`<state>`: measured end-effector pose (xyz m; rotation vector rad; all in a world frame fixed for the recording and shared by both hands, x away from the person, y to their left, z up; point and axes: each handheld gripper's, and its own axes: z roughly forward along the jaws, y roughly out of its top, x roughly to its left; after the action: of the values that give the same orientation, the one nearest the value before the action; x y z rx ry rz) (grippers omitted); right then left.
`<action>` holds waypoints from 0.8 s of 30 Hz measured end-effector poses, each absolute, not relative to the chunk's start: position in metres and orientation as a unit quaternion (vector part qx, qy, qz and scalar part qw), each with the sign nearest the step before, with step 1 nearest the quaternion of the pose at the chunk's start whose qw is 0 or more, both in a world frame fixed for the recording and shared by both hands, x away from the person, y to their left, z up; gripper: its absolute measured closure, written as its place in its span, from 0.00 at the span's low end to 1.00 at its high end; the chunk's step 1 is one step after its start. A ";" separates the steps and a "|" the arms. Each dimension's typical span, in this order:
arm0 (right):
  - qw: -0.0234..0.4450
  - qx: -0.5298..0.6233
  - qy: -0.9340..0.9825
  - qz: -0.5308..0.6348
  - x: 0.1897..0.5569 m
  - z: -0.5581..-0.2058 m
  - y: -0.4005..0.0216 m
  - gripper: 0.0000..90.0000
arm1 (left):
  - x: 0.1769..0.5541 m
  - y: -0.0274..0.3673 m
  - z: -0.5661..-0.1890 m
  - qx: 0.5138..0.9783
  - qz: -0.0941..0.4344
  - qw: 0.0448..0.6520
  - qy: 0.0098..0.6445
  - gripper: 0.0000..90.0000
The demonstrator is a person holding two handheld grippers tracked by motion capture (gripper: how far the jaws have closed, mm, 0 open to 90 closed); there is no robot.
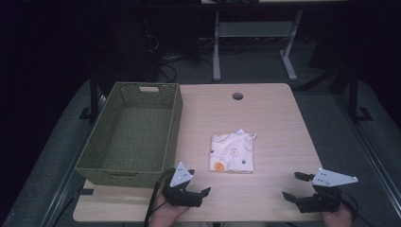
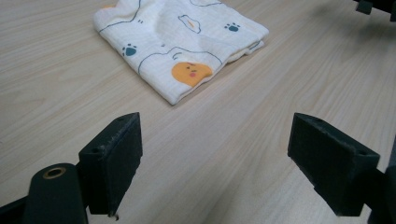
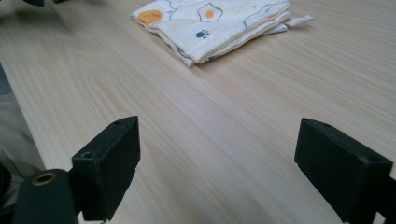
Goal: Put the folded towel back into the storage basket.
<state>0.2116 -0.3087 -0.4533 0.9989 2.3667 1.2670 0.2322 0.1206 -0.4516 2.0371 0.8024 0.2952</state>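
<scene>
The folded cloth (image 1: 232,152) lies flat on the table (image 1: 279,118), just right of the green basket (image 1: 132,135). My left gripper (image 1: 198,191) hovers near the cloth's near edge, jaws spread and empty. My right gripper (image 1: 295,187), farther right of the cloth, is released too.

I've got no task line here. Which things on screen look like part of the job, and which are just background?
Likely in play, as a guess:
folded printed cloth
green woven basket, nothing inside
left gripper, open
right gripper, open

Background:
table with its cable hole
desk frame behind
</scene>
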 end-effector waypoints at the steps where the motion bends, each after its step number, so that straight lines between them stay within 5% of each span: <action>1: 0.138 0.342 0.820 0.437 0.212 -0.454 -0.308 0.15 | 0.232 0.121 -0.452 0.824 0.117 0.449 0.324 0.21; 24: 0.127 0.357 0.808 0.451 0.223 -0.459 -0.313 0.15 | 0.232 0.102 -0.447 0.845 0.134 0.422 0.300 0.21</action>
<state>0.2232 -0.3126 -0.4594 1.0383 2.3525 1.3141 0.2318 0.1021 -0.4466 2.1158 0.7514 0.3355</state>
